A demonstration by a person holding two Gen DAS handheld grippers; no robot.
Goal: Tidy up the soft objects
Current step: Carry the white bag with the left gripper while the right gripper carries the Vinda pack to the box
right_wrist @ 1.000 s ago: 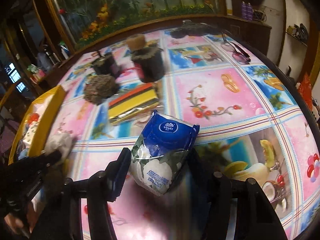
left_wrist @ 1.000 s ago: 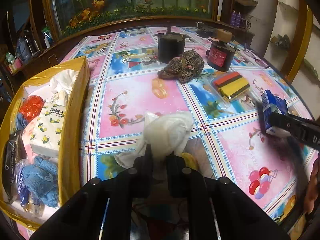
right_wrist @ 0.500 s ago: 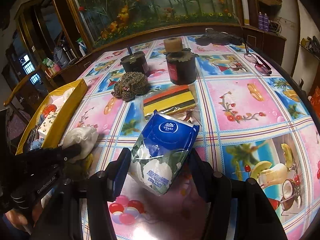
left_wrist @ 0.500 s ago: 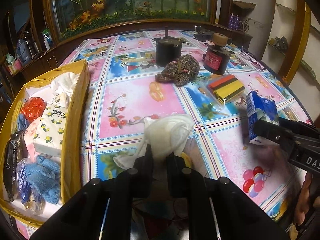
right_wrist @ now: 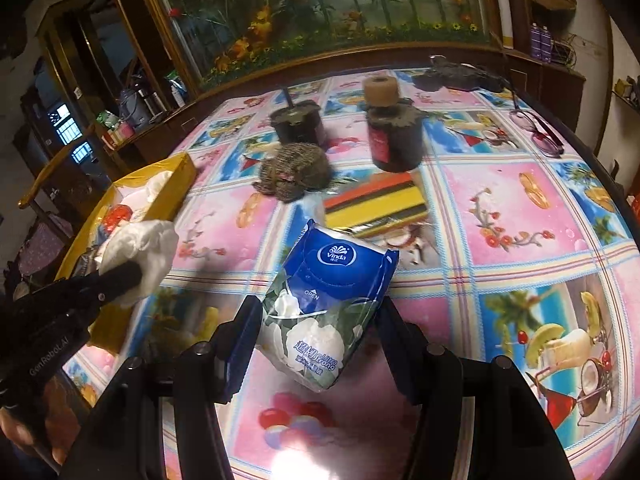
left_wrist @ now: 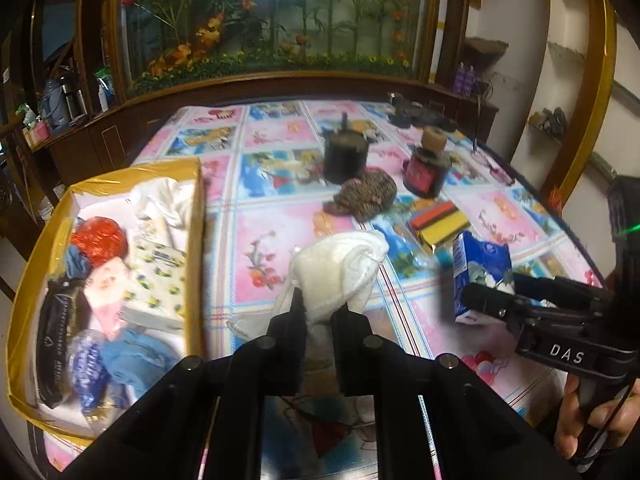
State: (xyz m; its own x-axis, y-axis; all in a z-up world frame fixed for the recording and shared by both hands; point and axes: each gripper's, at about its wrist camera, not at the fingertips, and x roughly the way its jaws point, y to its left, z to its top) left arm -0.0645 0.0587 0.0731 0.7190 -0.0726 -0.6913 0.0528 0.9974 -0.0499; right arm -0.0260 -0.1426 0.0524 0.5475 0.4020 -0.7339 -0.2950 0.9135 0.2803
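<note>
My left gripper (left_wrist: 320,308) is shut on a white cloth (left_wrist: 340,268) and holds it above the table, right of the yellow box (left_wrist: 196,240). The cloth also shows in the right wrist view (right_wrist: 140,256), near the box (right_wrist: 172,192). My right gripper (right_wrist: 316,320) is shut on a blue and white Vinda tissue pack (right_wrist: 324,304), lifted above the table. The pack shows in the left wrist view (left_wrist: 480,268) to the right of the cloth. The box holds tissue packs, a blue cloth (left_wrist: 136,356) and a red item (left_wrist: 98,240).
On the patterned tablecloth (right_wrist: 520,208) lie a striped sponge pack (right_wrist: 376,204), a brown knitted hat (right_wrist: 296,172), two dark jars (right_wrist: 394,136) (right_wrist: 298,124) and glasses (right_wrist: 536,132). A wooden cabinet with an aquarium stands behind the table.
Both grippers have risen and moved left toward the yellow box, each still holding its object. The tissue pack now hangs closer to the cloth.
</note>
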